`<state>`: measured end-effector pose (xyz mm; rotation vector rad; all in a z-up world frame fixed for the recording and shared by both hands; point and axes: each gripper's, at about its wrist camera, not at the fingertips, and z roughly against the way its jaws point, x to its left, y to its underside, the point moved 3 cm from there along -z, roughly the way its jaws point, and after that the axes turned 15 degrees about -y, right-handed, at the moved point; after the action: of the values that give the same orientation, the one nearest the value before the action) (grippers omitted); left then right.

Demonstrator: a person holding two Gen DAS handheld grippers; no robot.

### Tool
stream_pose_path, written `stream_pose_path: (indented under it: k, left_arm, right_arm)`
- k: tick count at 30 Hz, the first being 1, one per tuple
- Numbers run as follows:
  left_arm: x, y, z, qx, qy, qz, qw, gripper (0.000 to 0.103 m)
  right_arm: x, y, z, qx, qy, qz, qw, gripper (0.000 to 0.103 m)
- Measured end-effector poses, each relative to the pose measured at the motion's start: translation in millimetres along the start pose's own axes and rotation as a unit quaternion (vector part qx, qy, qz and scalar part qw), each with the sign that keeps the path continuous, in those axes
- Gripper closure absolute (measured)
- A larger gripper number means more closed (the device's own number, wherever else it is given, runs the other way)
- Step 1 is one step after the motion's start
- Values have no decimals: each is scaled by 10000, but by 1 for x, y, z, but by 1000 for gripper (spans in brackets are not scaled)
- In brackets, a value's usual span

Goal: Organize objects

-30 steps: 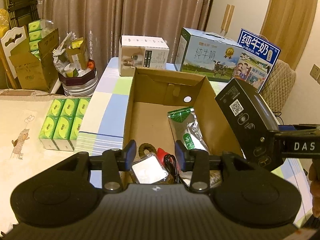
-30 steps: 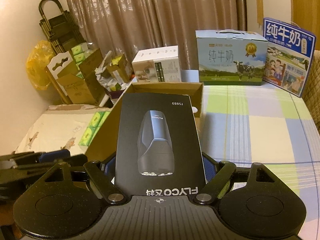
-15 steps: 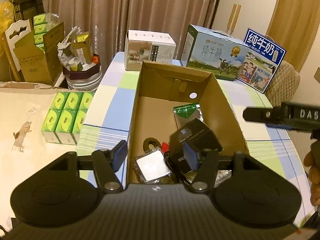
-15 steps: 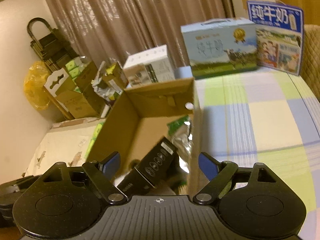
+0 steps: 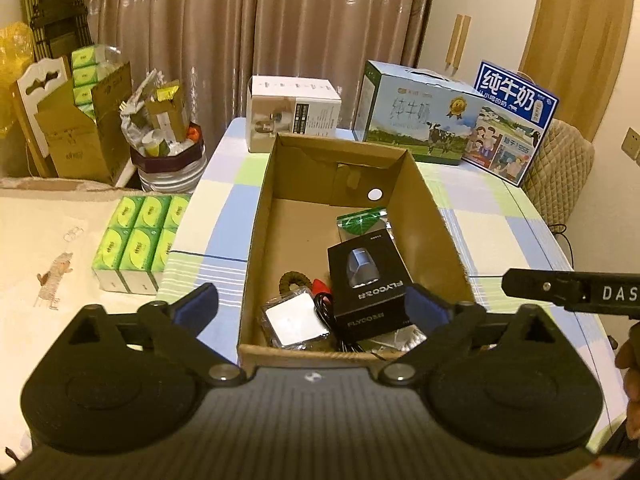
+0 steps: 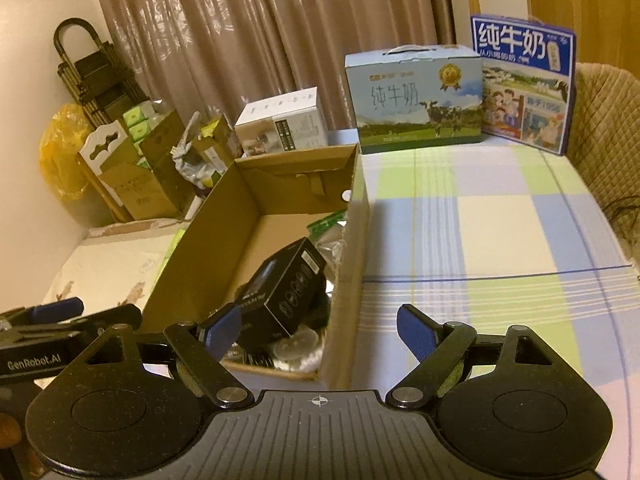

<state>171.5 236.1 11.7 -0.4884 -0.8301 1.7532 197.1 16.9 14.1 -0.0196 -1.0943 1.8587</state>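
An open cardboard box (image 5: 260, 216) (image 6: 352, 240) stands on the checked tablecloth. A black FLYCO shaver box (image 5: 368, 284) (image 6: 284, 288) lies inside it on a green and silver foil pouch (image 5: 362, 220), next to a silver packet (image 5: 294, 320), a black cable (image 5: 326, 312), a brown cord loop (image 5: 294, 280) and a red piece (image 5: 320, 285). My left gripper (image 5: 312, 304) is open and empty at the box's near end. My right gripper (image 6: 320, 330) is open and empty, above the box's near right corner.
Two milk cartons (image 5: 420, 116) (image 5: 516, 120) and a white appliance box (image 5: 292, 114) stand at the table's far edge. Green tissue packs (image 5: 136, 240) lie on a cloth to the left. A bin of rubbish (image 5: 168, 148) and cardboard boxes (image 5: 84, 128) stand beyond.
My right gripper opened and let the black shaver box drop into the cardboard box, then drew back. My left gripper's fingers opened wider and it pulled back a little.
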Motion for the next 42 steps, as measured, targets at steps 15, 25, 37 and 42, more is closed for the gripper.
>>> stream_pose_path:
  k: [15,25,37,42]
  left_arm:
    - [-8,22,61,-266,-35,77,9996,1]
    - [-14,50,81,-8,24,56,10000,1]
    - [-11,71,84,176,-36,61,9998,1]
    - [-10,72,83,208,-43,78,9997,1]
  right_arm:
    - [15,37,57,-53,408,473,9980,20]
    - [14,71,77,-97,653,540,9964,20]
    - [10,83,76,39,674,395,9969,20]
    - [13,84,73,69,650,404,9970,20]
